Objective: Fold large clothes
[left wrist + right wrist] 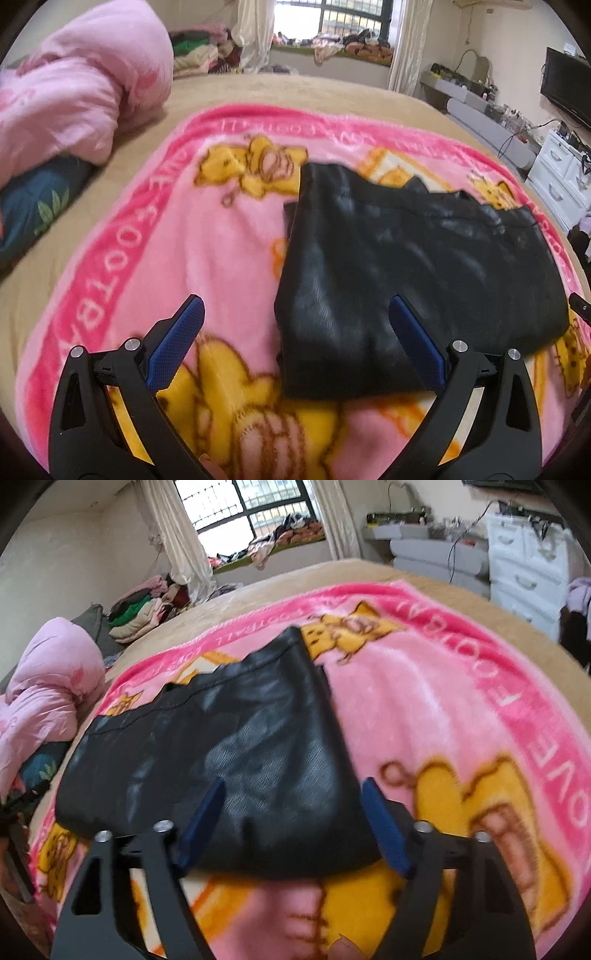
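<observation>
And here's the black garment [417, 280], folded into a thick, shiny rectangle, lying flat on the pink cartoon blanket [221, 236] that covers the tan bed [332, 88]. The left hand-held gripper [295, 343] hovers over the garment's near left corner, jaws spread wide and released: one blue pad [177, 343] sits over bare blanket, the other over the dark fabric, nothing pinched. Over to the right wrist view, the right hand-held gripper [295, 827] straddles the garment's [229, 746] near right corner, jaws parted with the folded edge between them; the blur leaves it unclear whether the pads touch the cloth. A bundled pink quilt [81, 81] sits at the bed's far left, well apart from the garment. White drawers [524, 557] stand beyond the bed, with a window [243, 506] behind
</observation>
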`<state>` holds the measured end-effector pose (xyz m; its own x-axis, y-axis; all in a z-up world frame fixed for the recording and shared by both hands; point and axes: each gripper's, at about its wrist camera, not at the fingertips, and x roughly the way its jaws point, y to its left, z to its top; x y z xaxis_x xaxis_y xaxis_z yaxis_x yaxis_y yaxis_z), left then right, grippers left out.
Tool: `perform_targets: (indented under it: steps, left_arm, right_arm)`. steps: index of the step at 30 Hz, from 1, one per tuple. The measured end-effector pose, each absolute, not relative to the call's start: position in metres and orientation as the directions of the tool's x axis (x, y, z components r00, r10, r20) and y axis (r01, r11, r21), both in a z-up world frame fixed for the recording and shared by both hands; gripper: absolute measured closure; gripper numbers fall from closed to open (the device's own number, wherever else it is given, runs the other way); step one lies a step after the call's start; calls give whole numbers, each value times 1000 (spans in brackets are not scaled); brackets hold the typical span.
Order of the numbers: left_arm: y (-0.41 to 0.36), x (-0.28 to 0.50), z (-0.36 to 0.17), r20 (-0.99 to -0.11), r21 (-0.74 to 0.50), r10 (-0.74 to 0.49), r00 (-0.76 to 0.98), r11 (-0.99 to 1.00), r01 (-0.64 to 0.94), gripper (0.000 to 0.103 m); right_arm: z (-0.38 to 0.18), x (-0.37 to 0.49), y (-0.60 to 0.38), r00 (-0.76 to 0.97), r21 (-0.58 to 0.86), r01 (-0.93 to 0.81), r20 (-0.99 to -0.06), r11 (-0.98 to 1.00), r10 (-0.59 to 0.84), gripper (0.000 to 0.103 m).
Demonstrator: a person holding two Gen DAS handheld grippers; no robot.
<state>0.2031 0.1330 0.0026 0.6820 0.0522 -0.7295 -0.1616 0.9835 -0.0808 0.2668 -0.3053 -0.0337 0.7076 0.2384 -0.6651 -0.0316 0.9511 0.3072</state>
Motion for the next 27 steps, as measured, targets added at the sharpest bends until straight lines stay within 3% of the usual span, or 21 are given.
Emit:
perform_targets:
  steps: [3,5,10,12,14,17,18,20,23,27]
  left_arm:
    - [134,209,-15,-769,-24,99,631,983,-183,9]
    - [139,213,-26,-793,-49,76,605,981,-188,8]
    - [150,218,-46,-824,-147,-11,566,970,-196,8]
    - [155,218,-46,-819,-205,-56,571,958,-201,8]
    - [161,219,-48,-810,-290,-133,571,937,-194,8]
    - [160,223,-54,-803,-365,-207,560,912,-186,10]
    - [157,223,-53,-800,-368,-211,561,912,-181,13]
    - [149,223,-51,-782,-414,-264,564,897,-153,43]
    - [135,221,-45,-795,-348,-214,567,927,-139,53]
    - [132,217,-35,-789,-344,-218,575,932,-117,67]
  right_arm:
    - [-44,270,-299,670,245,-18,-717,969,193,57]
    - [-51,272,-298,645,196,3,-750,981,147,57]
    - [-66,272,-311,614,302,44,-760,952,213,57]
    - [-65,271,-314,618,327,40,-751,944,234,53]
    - [-65,271,-317,604,360,26,-749,933,272,29]
    - [-72,273,-321,584,403,23,-748,915,315,31]
    - [-71,273,-322,585,413,19,-743,910,325,32]
    - [-69,272,-323,591,438,14,-729,899,346,47]
    - [-66,268,-327,599,471,5,-708,882,374,64]
    - [-60,263,-329,617,473,-13,-690,881,380,74]
